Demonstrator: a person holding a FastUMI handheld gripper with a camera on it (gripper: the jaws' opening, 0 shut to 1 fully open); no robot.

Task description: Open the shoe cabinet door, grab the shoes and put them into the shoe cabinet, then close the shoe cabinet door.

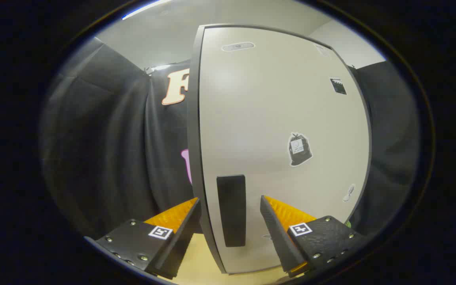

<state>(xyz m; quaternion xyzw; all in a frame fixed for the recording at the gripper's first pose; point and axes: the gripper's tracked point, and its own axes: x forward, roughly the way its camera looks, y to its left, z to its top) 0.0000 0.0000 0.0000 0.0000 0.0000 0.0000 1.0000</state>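
I am holding my gripper (230, 206) up to the shoe cabinet door (275, 130), which is taking up the middle and right of the frame as a tall pale panel with a dark rim. Its long axis is running up and down, and its flat face is turned toward me, with its left edge standing nearest my fingers. The dark handle (231, 209) is sitting low on the door near that left edge, a narrow upright bar whose length is following the door's own. My fingers are standing spread apart, one to each side of the handle, the left one lying just outside the door's edge and the right one over the door face; neither is pressing on the bar. A few stickers (300, 149) are showing on the right half of the door. Below, in the lower middle of the frame, a strip of light floor (200, 261) is showing between my fingers.
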